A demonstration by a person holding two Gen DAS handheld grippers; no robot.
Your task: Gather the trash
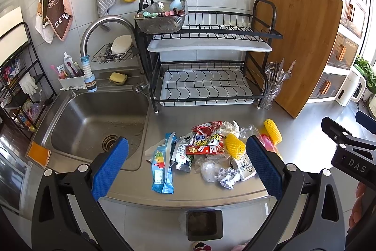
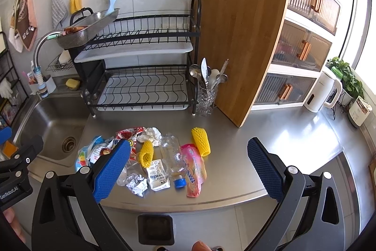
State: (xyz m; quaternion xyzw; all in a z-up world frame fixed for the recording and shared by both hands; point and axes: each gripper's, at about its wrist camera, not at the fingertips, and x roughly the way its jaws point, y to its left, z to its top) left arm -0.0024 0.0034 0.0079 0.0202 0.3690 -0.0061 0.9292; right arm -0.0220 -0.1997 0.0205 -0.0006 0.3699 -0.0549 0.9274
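Observation:
A trash pile lies on the steel counter (image 1: pixel 305 128) near its front edge. It holds a blue ice-pop wrapper (image 1: pixel 162 166), a red snack wrapper (image 1: pixel 206 145), two yellow foam nets (image 2: pixel 201 141) (image 2: pixel 145 153), a crushed clear bottle (image 2: pixel 172 154) with a blue cap, a pink wrapper (image 2: pixel 195 171), a small white carton (image 2: pixel 157 174), crumpled paper (image 2: pixel 137 184) and a white tissue (image 2: pixel 150 133). My left gripper (image 1: pixel 186 164) hovers open above the pile's left half. My right gripper (image 2: pixel 189 169) hovers open above its right half. Neither holds anything. A dark bin (image 2: pixel 155 228) stands on the floor below the counter edge.
The sink (image 1: pixel 70 119) with its curved faucet (image 1: pixel 94 39) lies left of the pile. Behind it stand a black two-tier dish rack (image 1: pixel 206 77), a glass cutlery holder (image 2: pixel 205 95) and a leaning wooden cutting board (image 2: pixel 242 44). A white kettle (image 2: pixel 322 91) stands far right.

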